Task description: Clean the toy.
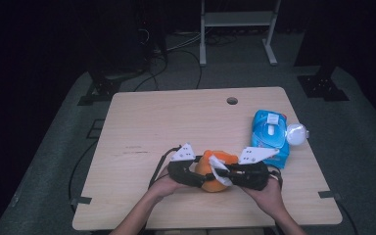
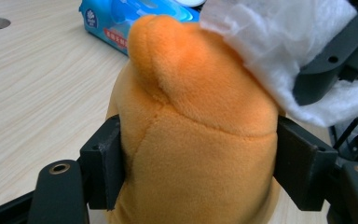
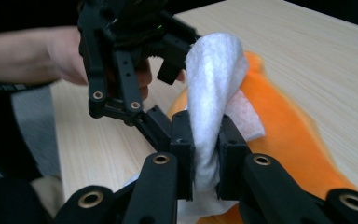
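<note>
An orange plush toy [image 1: 210, 171] sits near the front middle of the wooden table [image 1: 176, 122]. My left gripper [image 1: 196, 178] is shut on the orange plush toy [image 2: 191, 130], its two black pads pressing into the soft sides. My right gripper [image 1: 227, 174] comes in from the right, shut on a white wipe [image 3: 212, 107]. The white wipe [image 2: 284, 42] lies against the top of the toy [image 3: 279, 126]. In the right gripper view the left gripper and its hand show behind the wipe.
A blue pack of wet wipes [image 1: 270, 137] lies at the right of the table, with a white round thing [image 1: 296, 133] beside it at the edge. A cable hole [image 1: 232, 101] is near the far edge. Dark floor, cables and a stand lie beyond.
</note>
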